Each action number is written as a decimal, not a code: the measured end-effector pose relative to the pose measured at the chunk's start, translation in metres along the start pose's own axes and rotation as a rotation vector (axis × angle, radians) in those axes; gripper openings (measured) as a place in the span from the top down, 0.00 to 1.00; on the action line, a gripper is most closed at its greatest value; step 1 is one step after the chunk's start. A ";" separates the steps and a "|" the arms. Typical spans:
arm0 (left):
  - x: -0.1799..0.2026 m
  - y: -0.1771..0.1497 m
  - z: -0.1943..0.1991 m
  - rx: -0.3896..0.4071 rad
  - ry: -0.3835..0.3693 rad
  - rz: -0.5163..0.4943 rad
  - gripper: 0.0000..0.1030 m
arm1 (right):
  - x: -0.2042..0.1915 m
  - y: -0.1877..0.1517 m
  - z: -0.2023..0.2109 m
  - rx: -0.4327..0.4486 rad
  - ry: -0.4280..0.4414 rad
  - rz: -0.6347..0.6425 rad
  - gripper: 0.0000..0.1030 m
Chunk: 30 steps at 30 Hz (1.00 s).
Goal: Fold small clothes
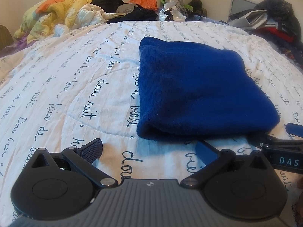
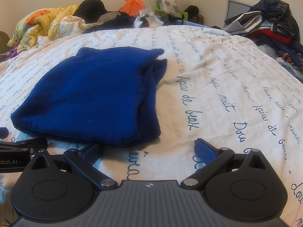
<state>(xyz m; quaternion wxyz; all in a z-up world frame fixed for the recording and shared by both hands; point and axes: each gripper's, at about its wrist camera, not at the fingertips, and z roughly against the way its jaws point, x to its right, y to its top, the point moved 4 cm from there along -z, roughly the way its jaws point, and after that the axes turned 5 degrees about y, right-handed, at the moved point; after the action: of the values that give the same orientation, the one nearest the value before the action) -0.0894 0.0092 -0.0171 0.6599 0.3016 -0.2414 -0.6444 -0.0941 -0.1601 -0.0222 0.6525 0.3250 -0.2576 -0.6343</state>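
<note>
The left tongs (image 1: 149, 149) sit low over the quilt (image 1: 75, 94), their two blue pads spread wide apart with nothing between them. The right tongs (image 2: 148, 150) are spread just as wide and likewise hold nothing; bare quilt shows in the gap.

Just ahead of both lies the cloth (image 1: 198, 92), a deep blue knit piece folded into a thick, roughly square pad. It rests flat on the bed. From the left wrist it lies ahead and to the right, its near edge close to the right pad. From the right wrist the cloth (image 2: 94, 96) lies ahead and to the left, its near fold just above the left pad; a darker layer sticks out along its right side. Each pair of tongs shows at the edge of the other's view, near the cloth's closest corner.

The quilt is white with dark handwritten script in rows. Beyond it, at the head of the bed, is a heap: a yellow blanket (image 2: 37, 24), a black hat (image 2: 90, 7), an orange bag (image 2: 132, 4) and a floral pillow (image 2: 167, 3). A pile of clothes (image 2: 269, 22) stands at the right.
</note>
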 end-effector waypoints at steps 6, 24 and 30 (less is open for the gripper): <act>0.000 0.002 -0.001 -0.025 0.003 0.006 0.00 | 0.000 0.003 -0.001 -0.037 -0.012 -0.016 0.00; -0.002 0.008 0.009 -0.031 -0.010 0.043 0.00 | 0.001 0.007 -0.002 -0.102 -0.003 -0.013 0.00; 0.001 0.013 0.022 -0.001 0.005 0.024 0.00 | 0.000 0.010 0.002 -0.113 -0.001 -0.022 0.00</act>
<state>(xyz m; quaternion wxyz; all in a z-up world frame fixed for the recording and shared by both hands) -0.0962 0.0056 0.0075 0.6682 0.2999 -0.2431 -0.6359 -0.0892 -0.1603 -0.0131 0.6625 0.2904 -0.2181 -0.6551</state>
